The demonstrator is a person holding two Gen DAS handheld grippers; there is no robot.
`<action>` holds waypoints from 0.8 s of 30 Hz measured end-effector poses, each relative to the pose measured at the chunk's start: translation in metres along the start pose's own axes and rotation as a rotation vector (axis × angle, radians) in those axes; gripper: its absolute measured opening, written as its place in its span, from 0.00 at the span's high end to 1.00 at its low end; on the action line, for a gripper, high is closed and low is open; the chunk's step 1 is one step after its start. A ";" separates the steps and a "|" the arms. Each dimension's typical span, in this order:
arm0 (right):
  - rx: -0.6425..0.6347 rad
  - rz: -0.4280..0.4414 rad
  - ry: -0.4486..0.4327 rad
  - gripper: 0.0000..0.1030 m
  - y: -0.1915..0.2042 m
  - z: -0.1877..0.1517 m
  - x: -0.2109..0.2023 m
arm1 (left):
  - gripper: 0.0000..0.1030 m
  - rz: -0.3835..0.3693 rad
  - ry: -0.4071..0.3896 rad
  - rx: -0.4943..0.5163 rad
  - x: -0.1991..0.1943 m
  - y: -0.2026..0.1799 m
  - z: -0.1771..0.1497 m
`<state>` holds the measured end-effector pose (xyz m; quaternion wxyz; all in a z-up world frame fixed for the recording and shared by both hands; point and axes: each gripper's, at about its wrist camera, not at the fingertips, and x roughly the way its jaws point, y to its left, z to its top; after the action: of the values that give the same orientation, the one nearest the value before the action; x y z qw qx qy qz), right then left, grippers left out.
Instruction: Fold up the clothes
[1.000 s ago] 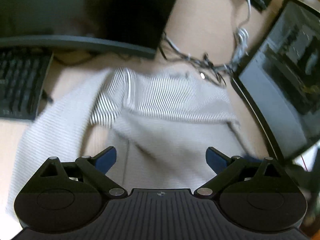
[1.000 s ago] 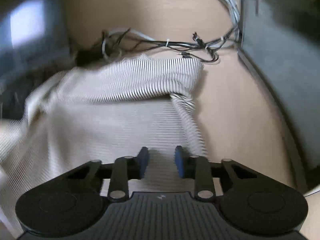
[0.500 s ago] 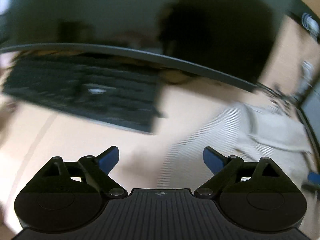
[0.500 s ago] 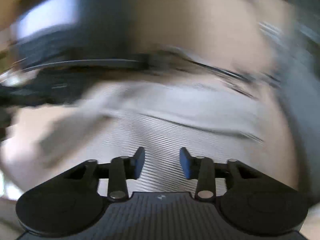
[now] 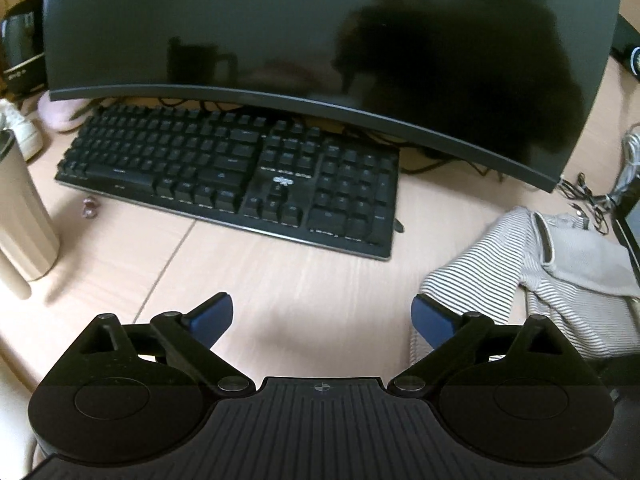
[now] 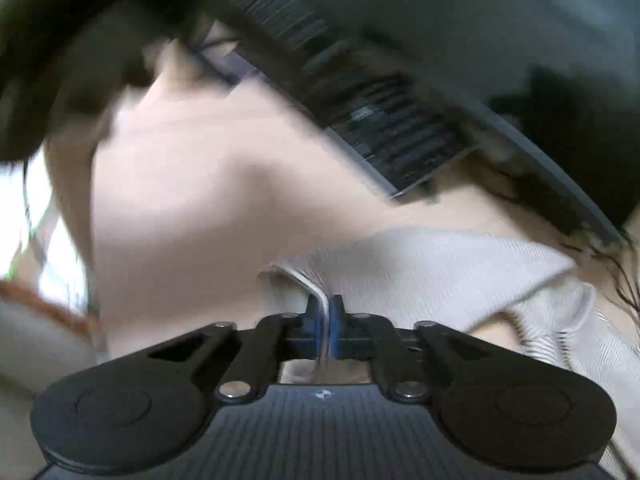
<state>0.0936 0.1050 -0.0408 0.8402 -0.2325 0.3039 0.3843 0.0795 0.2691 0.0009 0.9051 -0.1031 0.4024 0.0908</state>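
You have a light wooden desk (image 5: pixel 280 276) before you, with one thin seam running across its top. A wide curved monitor (image 5: pixel 280 28) stands at the back, its screen dark. A black keyboard (image 5: pixel 236 172) lies just in front of it. At the left edge a beige tumbler (image 5: pixel 22 208) stands upright, and thin cables (image 5: pixel 588 200) lie tangled at the right.
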 end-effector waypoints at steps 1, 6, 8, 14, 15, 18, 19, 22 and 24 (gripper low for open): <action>0.050 -0.025 -0.034 0.97 -0.018 0.007 -0.012 | 0.04 -0.009 0.003 0.001 0.002 -0.003 0.000; 0.232 -0.273 -0.210 0.97 -0.129 0.032 -0.087 | 0.04 -0.073 0.030 0.006 0.017 -0.029 0.000; 0.245 -0.410 -0.252 0.97 -0.169 0.033 -0.114 | 0.04 -0.112 0.043 0.020 0.024 -0.047 -0.001; 0.194 -0.695 -0.199 0.96 -0.240 0.007 -0.141 | 0.03 -0.217 0.077 0.089 0.038 -0.106 -0.005; 0.189 -0.733 -0.164 0.96 -0.248 -0.003 -0.137 | 0.02 -0.230 0.084 0.100 0.041 -0.115 -0.006; 0.212 -0.836 -0.020 0.91 -0.271 -0.038 -0.118 | 0.02 -0.265 0.110 0.133 0.050 -0.141 -0.009; 0.222 -0.854 0.007 0.85 -0.273 -0.050 -0.118 | 0.02 -0.278 0.117 0.148 0.052 -0.149 -0.009; 0.254 -0.871 0.051 0.62 -0.275 -0.080 -0.125 | 0.01 -0.318 0.134 0.194 0.060 -0.175 -0.011; 0.272 -0.862 0.050 0.61 -0.274 -0.091 -0.132 | 0.01 -0.346 0.141 0.225 0.065 -0.194 -0.012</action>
<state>0.2102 -0.1818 0.0284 0.9388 -0.2346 0.2473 -0.0496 0.1617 0.0842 -0.0331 0.8826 -0.0750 0.4486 -0.1186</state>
